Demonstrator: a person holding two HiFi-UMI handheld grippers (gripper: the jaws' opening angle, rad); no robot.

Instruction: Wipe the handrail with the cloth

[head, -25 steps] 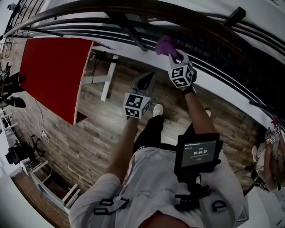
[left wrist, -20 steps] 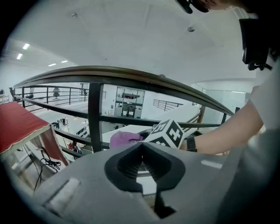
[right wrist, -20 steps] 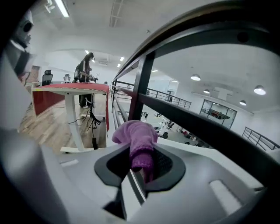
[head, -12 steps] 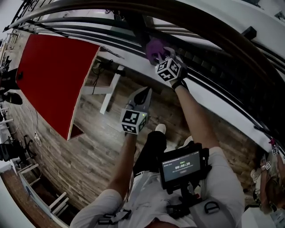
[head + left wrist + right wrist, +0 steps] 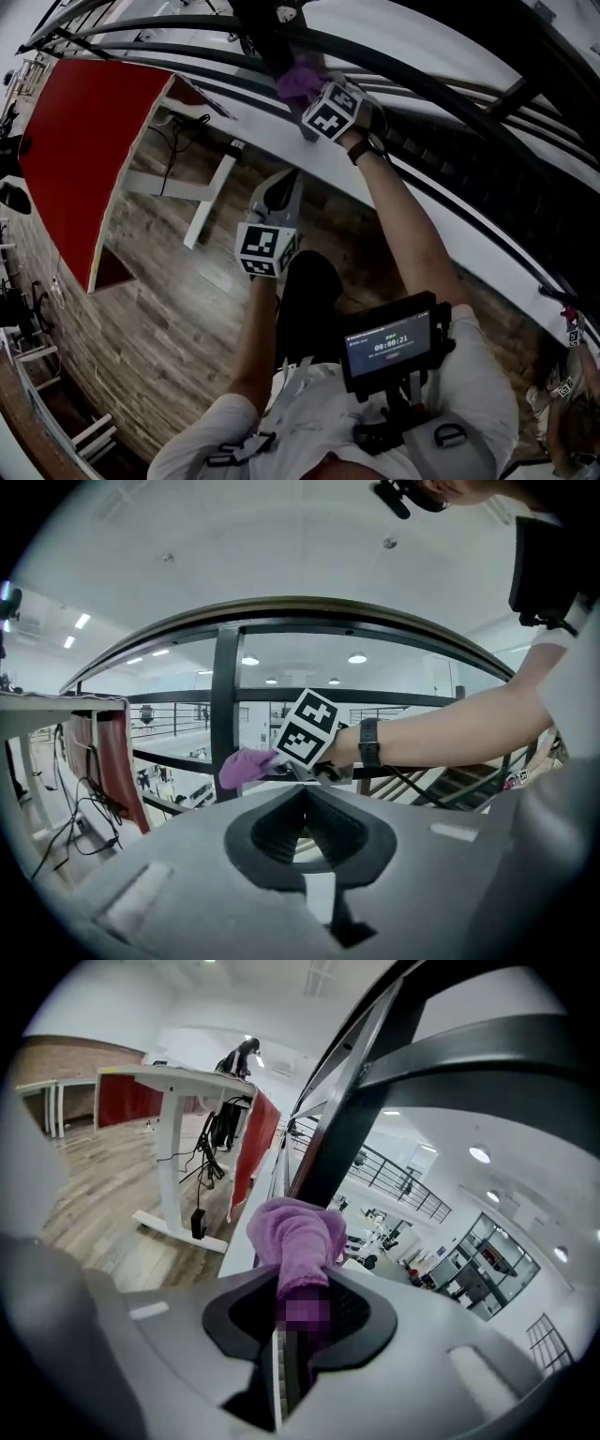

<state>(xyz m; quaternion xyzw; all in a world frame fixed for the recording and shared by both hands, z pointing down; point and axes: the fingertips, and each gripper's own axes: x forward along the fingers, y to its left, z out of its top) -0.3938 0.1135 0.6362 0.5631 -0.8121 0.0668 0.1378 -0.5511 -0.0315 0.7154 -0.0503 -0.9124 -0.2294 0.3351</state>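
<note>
Jaws of the right gripper (image 5: 291,1312) are clamping the one purple cloth (image 5: 298,1232) at the post (image 5: 342,1129) under the handrail (image 5: 487,1049), at 12 o'clock in the head view, the arm stretching forward. Left gripper (image 5: 302,808), at its 7 o'clock, is pointing railward, jaws together, empty.

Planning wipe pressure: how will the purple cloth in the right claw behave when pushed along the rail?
Probably floppy: the purple cloth bunches and droops over the right claw pinching it. Likely light: that one pinch carries the whole wad. Its fuzzy surface should drag, not slide, on the railing bar, so it may fold back.
</note>
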